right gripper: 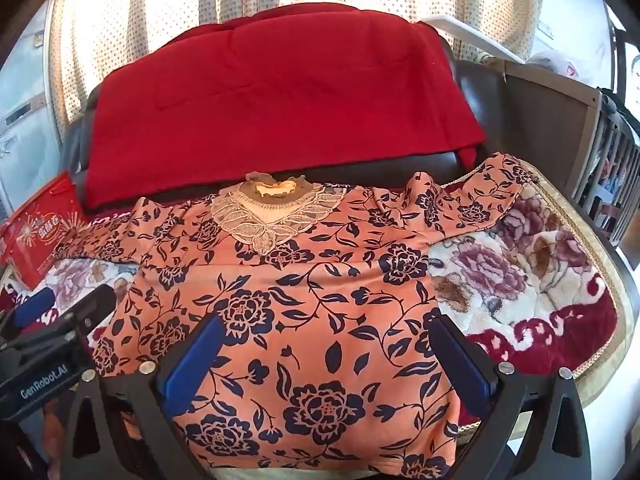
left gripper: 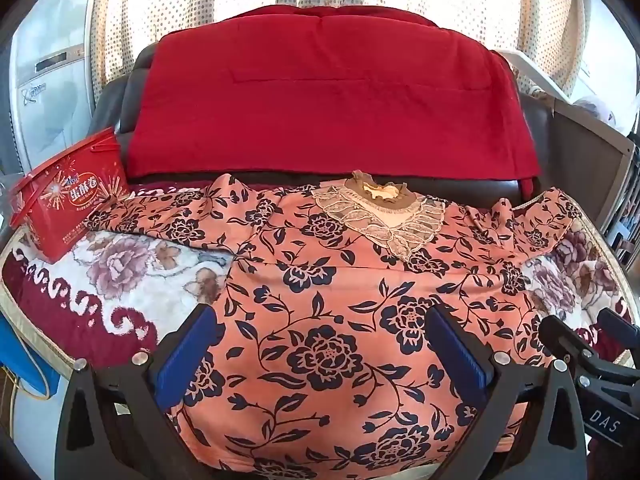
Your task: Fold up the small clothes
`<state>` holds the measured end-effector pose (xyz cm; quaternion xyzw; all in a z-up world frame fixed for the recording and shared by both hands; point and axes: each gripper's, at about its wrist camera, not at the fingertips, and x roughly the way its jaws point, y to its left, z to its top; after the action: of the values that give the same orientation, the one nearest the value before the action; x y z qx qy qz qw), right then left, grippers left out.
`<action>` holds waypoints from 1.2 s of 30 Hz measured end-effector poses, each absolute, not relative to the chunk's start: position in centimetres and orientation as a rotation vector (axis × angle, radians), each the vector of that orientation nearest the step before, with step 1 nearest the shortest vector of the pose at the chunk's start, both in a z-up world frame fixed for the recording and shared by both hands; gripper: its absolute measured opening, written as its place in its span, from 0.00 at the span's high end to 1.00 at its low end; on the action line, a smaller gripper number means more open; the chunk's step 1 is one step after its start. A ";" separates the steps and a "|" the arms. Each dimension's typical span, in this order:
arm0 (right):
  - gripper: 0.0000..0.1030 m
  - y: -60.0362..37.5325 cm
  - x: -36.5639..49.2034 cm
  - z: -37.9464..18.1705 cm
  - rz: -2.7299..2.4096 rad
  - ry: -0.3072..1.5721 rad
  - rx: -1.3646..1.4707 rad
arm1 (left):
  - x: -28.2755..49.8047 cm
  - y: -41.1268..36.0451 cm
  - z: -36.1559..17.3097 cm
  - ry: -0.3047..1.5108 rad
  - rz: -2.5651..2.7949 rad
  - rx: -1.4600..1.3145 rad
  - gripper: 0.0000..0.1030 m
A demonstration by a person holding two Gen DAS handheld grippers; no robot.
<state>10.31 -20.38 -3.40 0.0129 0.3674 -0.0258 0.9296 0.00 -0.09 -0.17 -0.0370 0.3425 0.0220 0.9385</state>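
A salmon-pink top with dark blue flowers [left gripper: 320, 300] [right gripper: 288, 300] lies spread flat on a flowered blanket, its lace collar [left gripper: 384, 216] [right gripper: 272, 216] at the far side and both sleeves stretched out sideways. My left gripper [left gripper: 320, 320] hovers open above the lower body of the top, its blue pads [left gripper: 192, 344] wide apart and empty. My right gripper [right gripper: 328, 328] is likewise open over the hem area, nothing between its pads [right gripper: 464, 356]. Each gripper shows at the edge of the other's view, the right gripper [left gripper: 588, 344] and the left gripper [right gripper: 68, 316].
The flowered blanket [left gripper: 120, 280] [right gripper: 520, 280] covers the work surface. A red tin box [left gripper: 68, 200] [right gripper: 36, 232] stands at the far left. Behind the top a red quilt [left gripper: 320, 100] [right gripper: 280, 100] drapes over a dark seat back. Dotted curtains hang beyond.
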 end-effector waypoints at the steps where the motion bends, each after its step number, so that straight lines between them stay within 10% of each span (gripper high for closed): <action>1: 0.00 -20.4 10.4 -3.4 -0.055 0.752 0.029 | 0.0 -0.1 -0.2 0.698 0.047 -0.074 0.00; 36: 0.00 -20.2 12.0 -4.8 -0.034 0.767 0.101 | 1.3 -0.5 -1.5 0.743 0.052 -0.059 0.00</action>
<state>12.04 -20.15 -4.78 0.0491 0.3741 -0.0164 0.9259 1.26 -0.47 -1.48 -0.0290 0.3630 0.0256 0.9310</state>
